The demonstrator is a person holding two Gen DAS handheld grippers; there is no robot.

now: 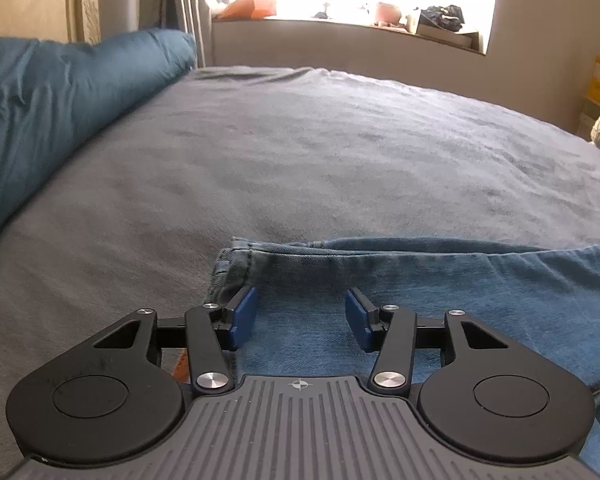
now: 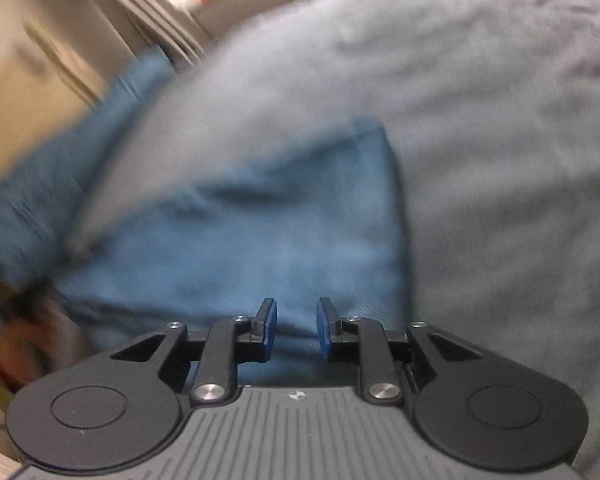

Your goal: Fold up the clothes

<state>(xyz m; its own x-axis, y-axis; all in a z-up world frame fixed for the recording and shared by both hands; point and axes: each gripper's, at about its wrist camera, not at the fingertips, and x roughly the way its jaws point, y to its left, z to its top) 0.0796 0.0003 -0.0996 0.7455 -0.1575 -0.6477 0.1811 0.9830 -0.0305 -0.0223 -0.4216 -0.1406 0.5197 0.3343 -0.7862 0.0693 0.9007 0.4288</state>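
Folded jeans (image 1: pixel 440 280) (apparently) on bed (image 1: pixel 300 152)

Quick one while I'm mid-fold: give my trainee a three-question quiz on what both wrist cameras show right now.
1. True or false: the left hand-held gripper is shut on the jeans.
2. Multiple choice: the jeans lie on A) a wooden table, B) a grey bedspread, C) a tiled floor.
3. Fill in: in the left wrist view, the rolled teal duvet lies to the ____ of the jeans.

Key:
1. False; its jaws stand open above the denim. The right hand-held gripper is open too.
2. B
3. left
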